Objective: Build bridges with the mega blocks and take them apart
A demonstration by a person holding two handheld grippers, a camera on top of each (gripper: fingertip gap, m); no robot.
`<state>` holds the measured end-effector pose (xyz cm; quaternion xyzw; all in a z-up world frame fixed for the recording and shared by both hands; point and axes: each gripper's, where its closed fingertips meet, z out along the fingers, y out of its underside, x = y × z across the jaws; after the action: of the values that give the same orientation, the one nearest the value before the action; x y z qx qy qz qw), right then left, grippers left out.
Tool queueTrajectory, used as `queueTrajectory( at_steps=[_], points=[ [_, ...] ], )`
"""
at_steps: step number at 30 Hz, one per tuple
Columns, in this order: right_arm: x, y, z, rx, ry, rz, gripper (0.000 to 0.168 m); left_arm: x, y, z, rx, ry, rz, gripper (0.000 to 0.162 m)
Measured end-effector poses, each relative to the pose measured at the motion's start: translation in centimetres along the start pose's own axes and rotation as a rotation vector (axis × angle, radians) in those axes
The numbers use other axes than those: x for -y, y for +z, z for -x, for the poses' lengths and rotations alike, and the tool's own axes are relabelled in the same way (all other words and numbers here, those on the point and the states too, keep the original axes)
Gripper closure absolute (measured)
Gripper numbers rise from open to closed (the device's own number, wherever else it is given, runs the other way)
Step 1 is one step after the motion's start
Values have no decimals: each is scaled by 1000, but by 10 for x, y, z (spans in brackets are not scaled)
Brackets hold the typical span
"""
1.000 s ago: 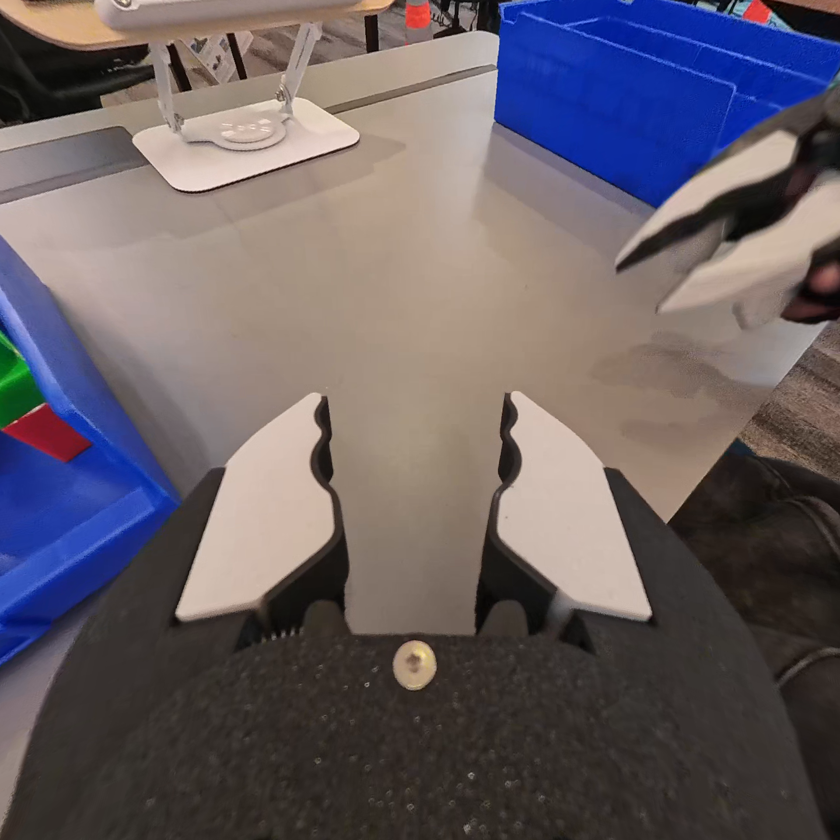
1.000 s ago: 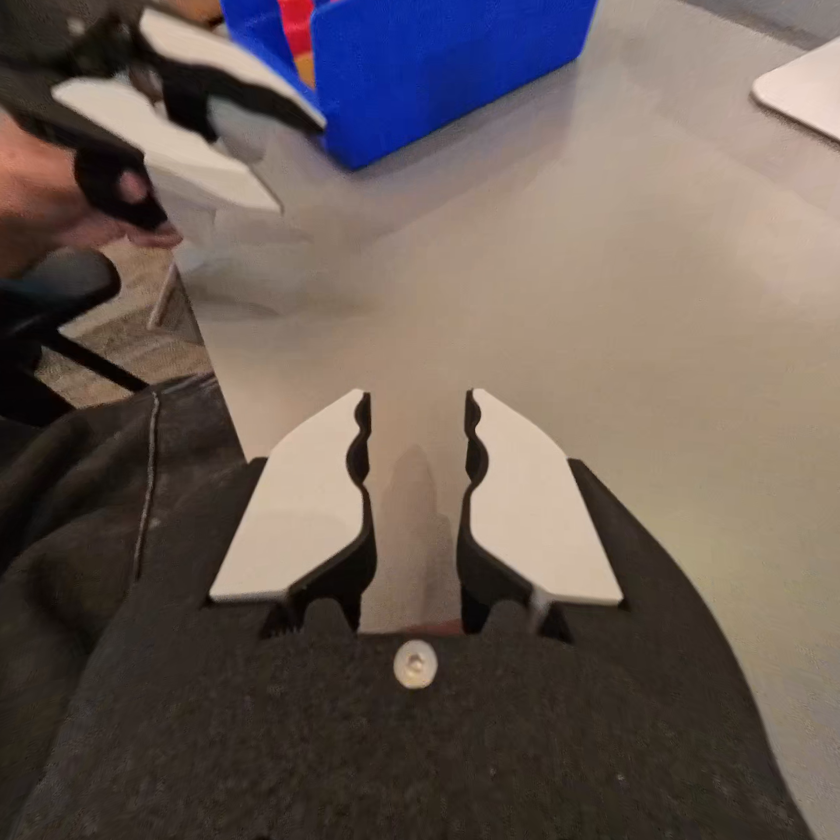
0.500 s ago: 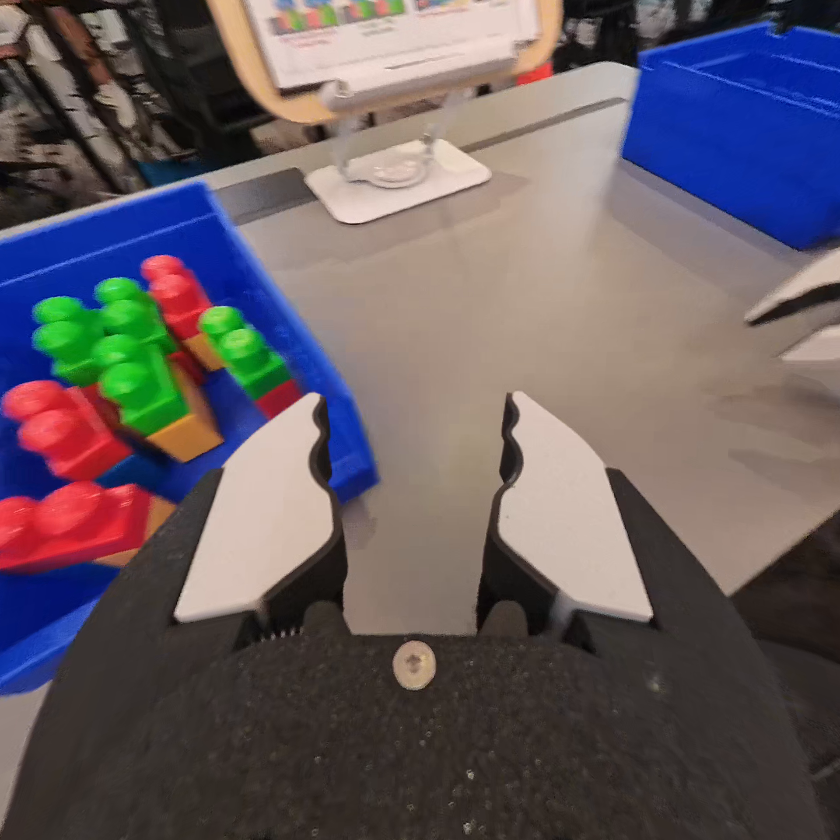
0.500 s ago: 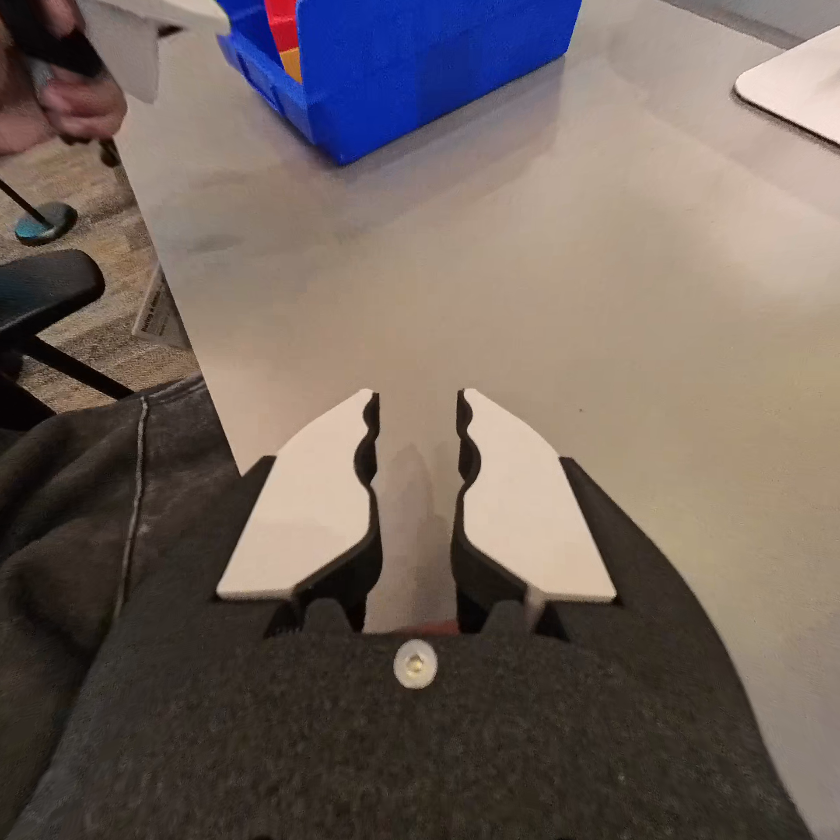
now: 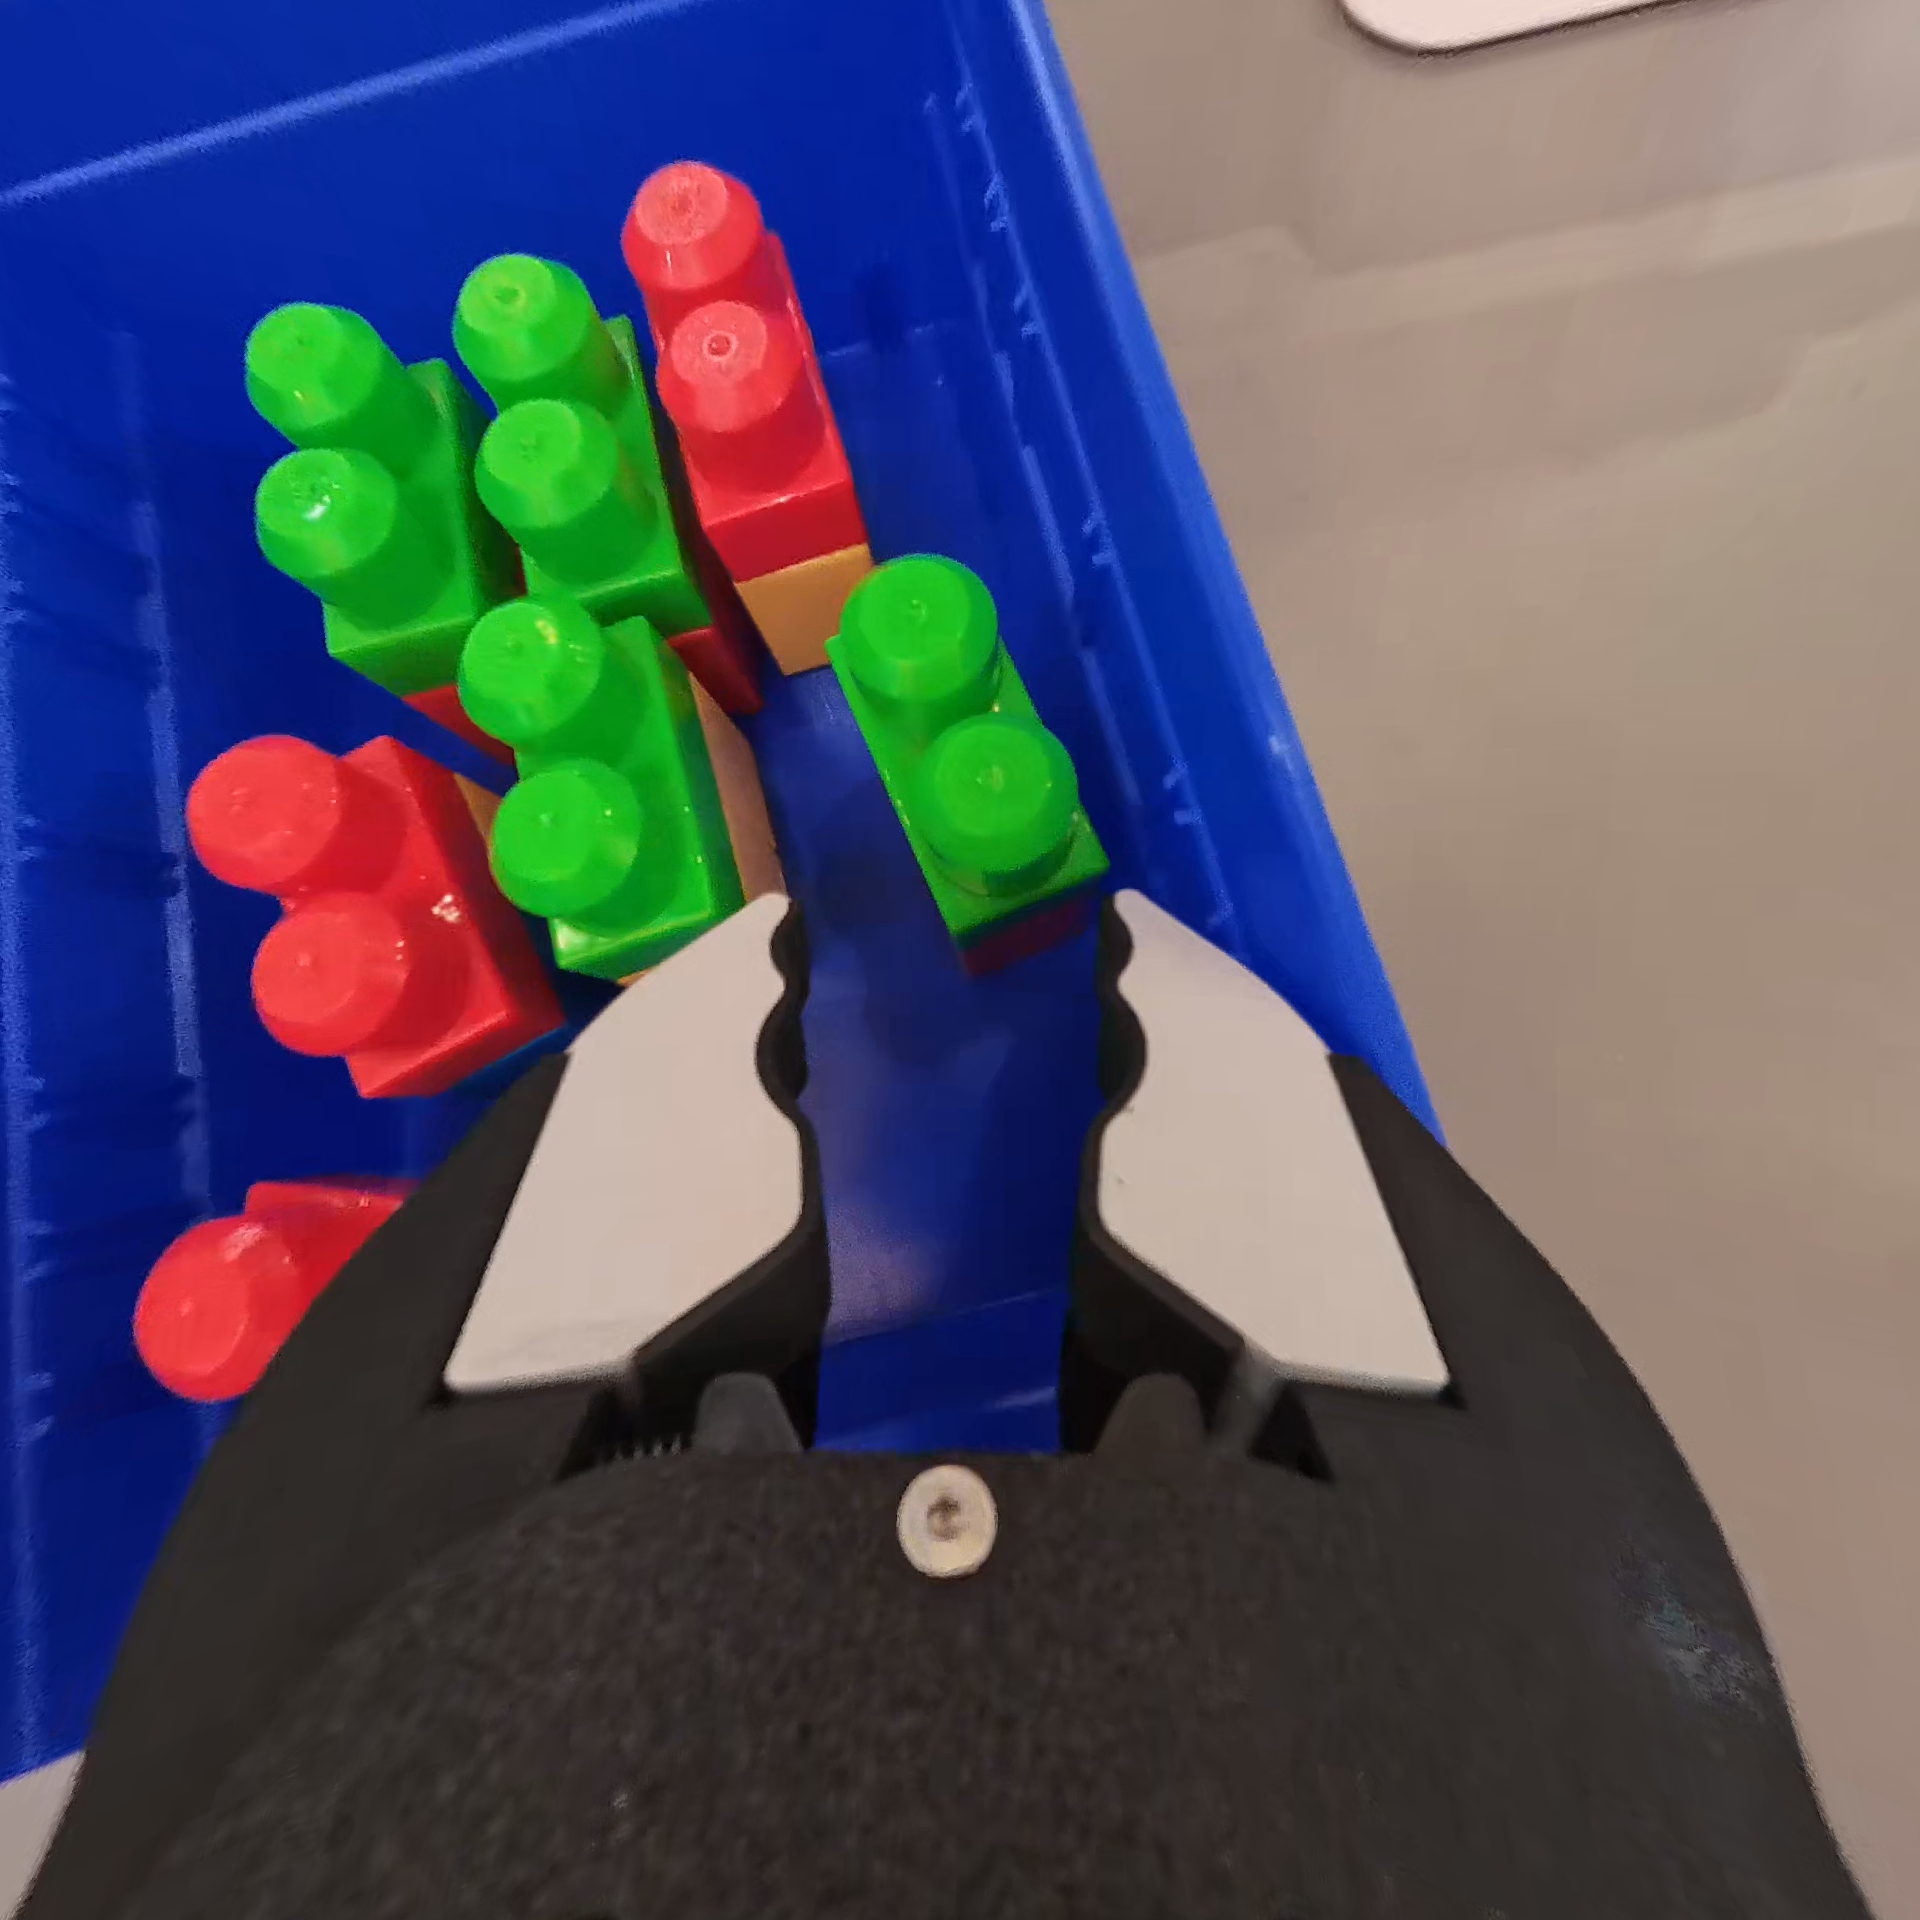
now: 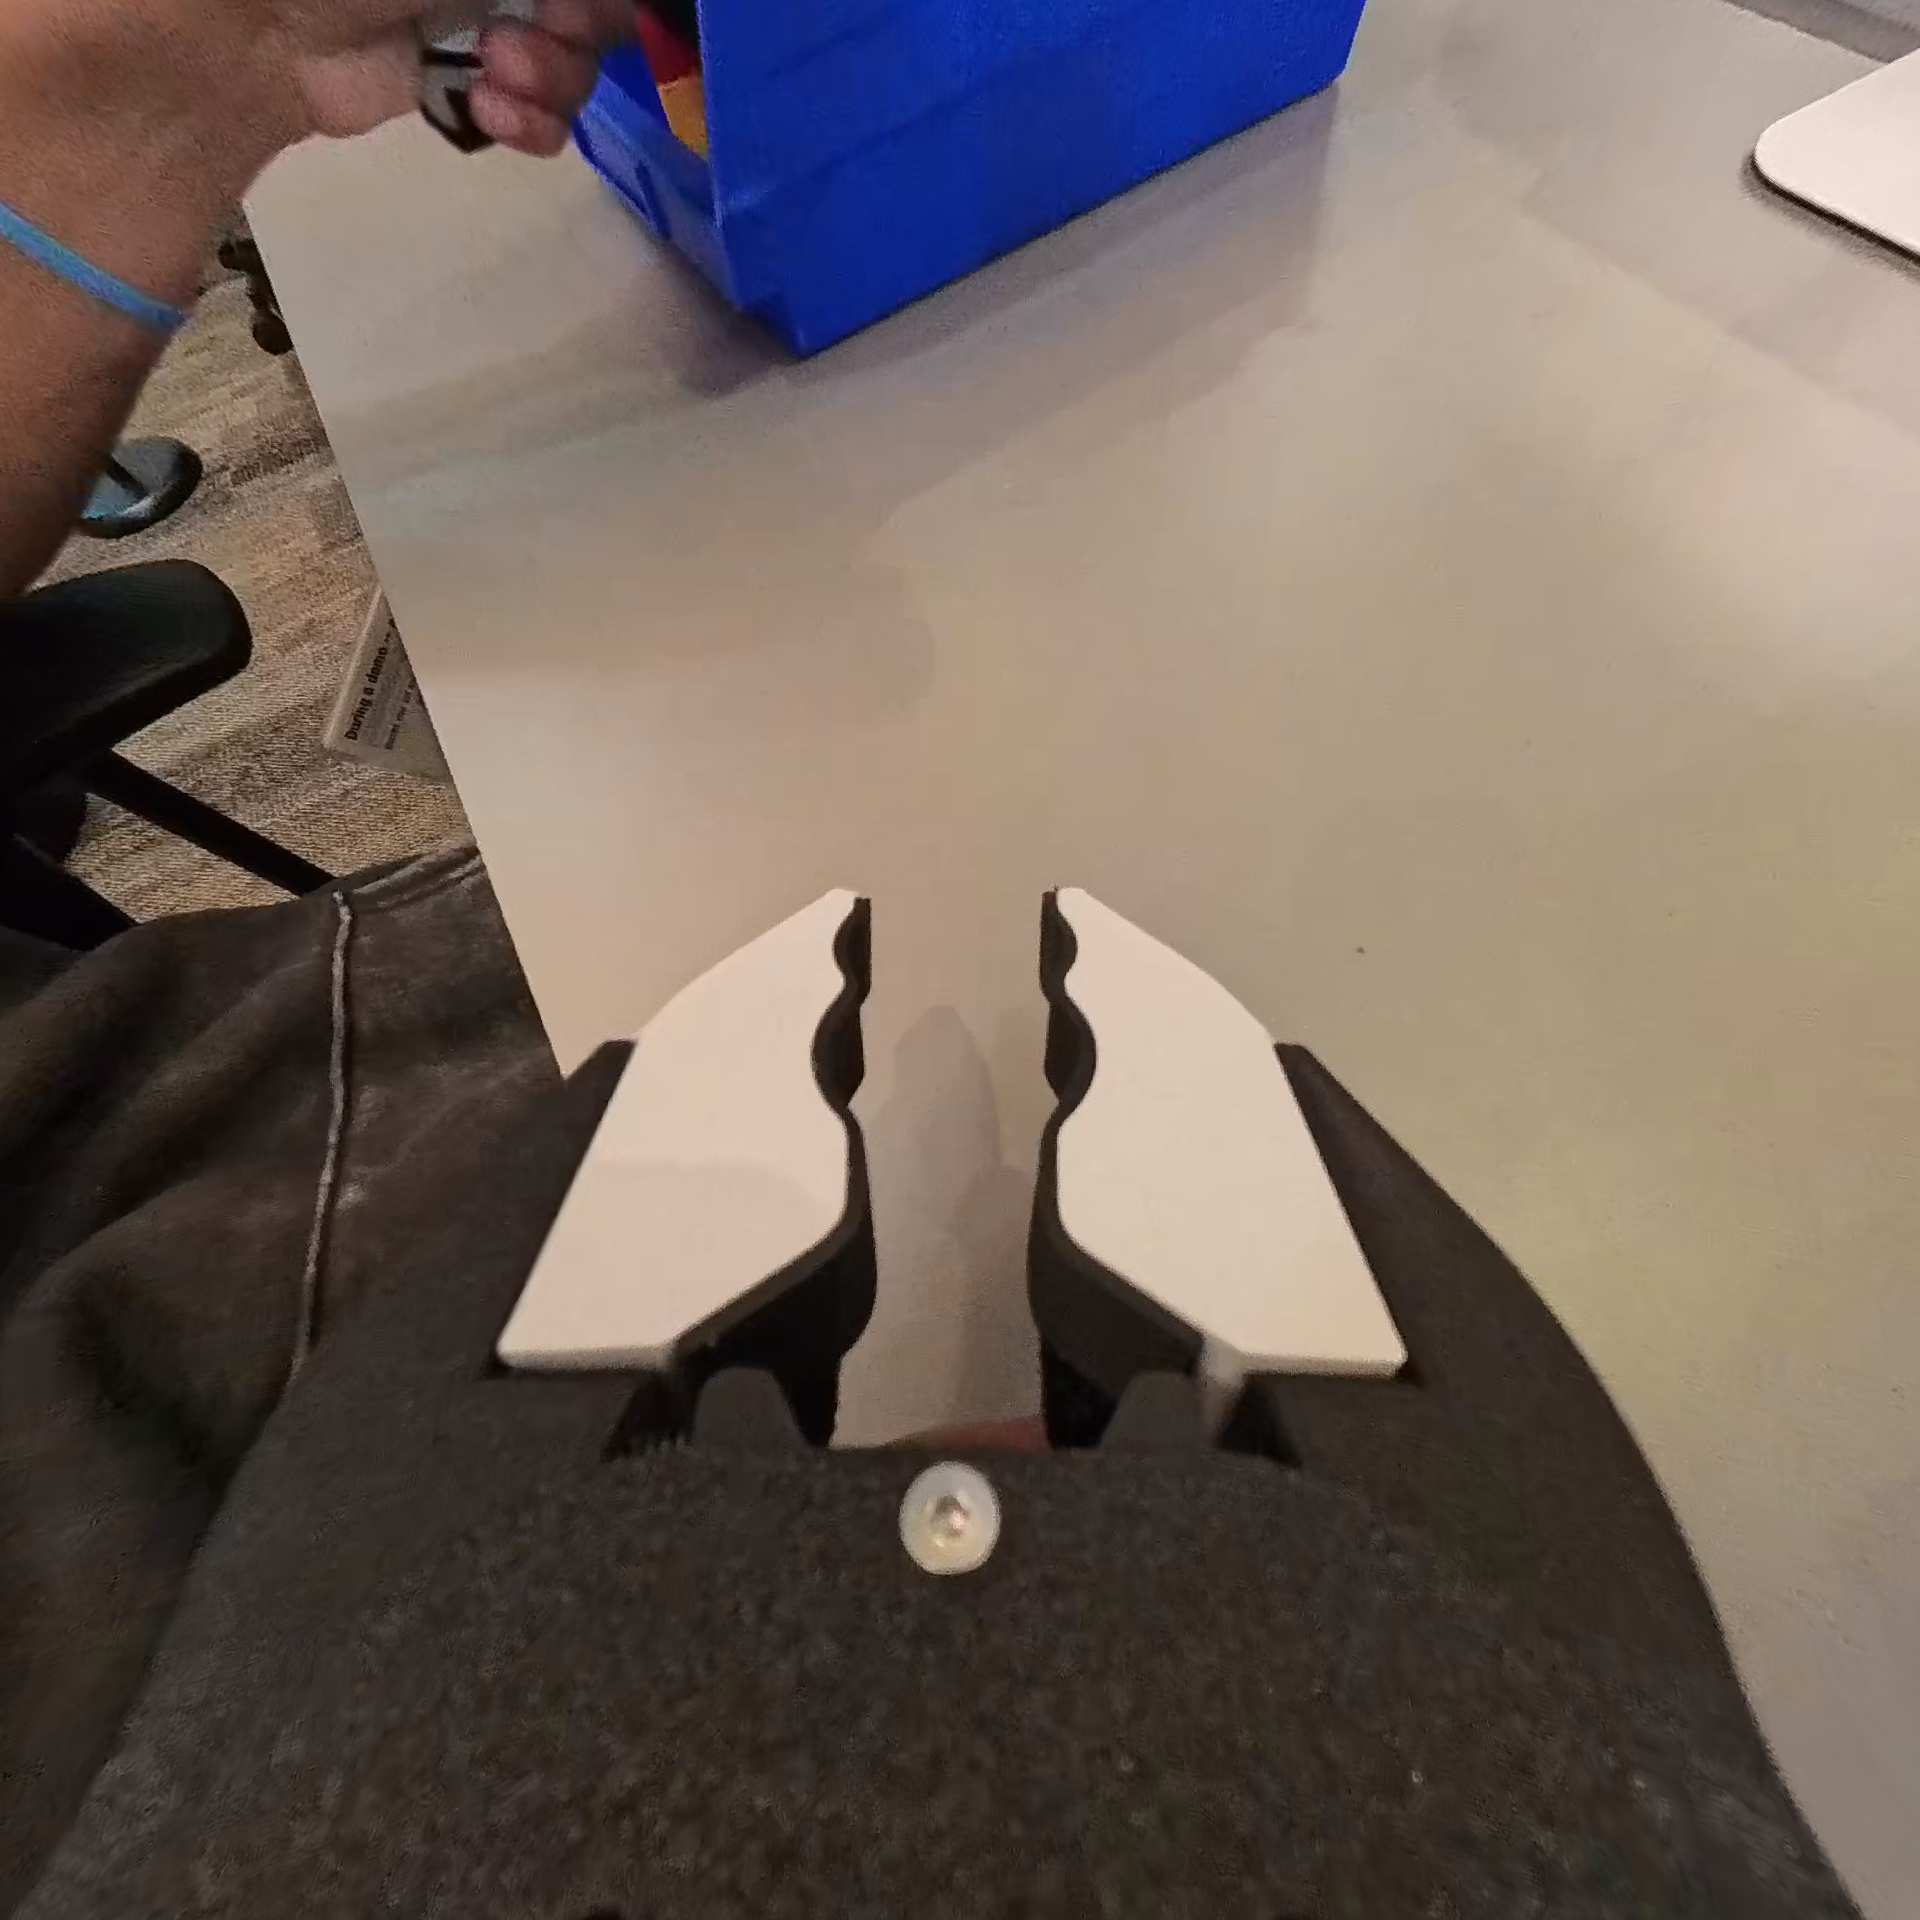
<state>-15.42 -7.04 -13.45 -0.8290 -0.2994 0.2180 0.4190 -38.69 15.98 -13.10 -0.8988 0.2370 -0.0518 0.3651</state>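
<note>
In the left wrist view a blue bin point(image 5: 1122, 582) holds several green and red mega blocks, some stacked on orange ones. My left gripper point(image 5: 948, 914) is open and empty, hanging over the bin. A green two-stud block point(image 5: 966, 758) stands just ahead of its fingertips, apart from them. Another green block point(image 5: 592, 790) is beside the left finger. In the right wrist view my right gripper point(image 6: 954, 909) is open and empty, low over the bare grey table point(image 6: 1351, 623). The same blue bin point(image 6: 935, 156) sits far ahead of it.
In the right wrist view a person's hand point(image 6: 208, 94) reaches over the bin at the top left. A white stand base point(image 6: 1849, 166) lies at the far right. The table's edge runs along the left, with a dark sleeve point(image 6: 208, 1143) and a chair point(image 6: 94, 665) beyond it. Tip to tip, the grippers are about 35 centimetres apart.
My left gripper has swung left from over the bare table to above the blue bin and tipped down toward the blocks. My right gripper has stayed near the table edge, jaws slightly narrower.
</note>
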Motion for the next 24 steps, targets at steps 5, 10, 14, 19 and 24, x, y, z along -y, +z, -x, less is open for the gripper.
queueTrajectory(
  at_steps=[5,10,14,19,24],
  points=[
    [-3,0,3,29,20,7,137,0,20,5,13,5,92,107],
    [-6,0,1,18,8,24,137,-6,35,12,7,-25,155,108],
    [-8,-2,0,17,10,26,137,-9,29,35,79,-47,140,118],
    [-9,1,-1,31,26,32,137,-7,27,22,-37,-94,119,105],
    [-9,1,3,28,3,42,137,3,37,11,-43,-83,120,103]
  ],
)
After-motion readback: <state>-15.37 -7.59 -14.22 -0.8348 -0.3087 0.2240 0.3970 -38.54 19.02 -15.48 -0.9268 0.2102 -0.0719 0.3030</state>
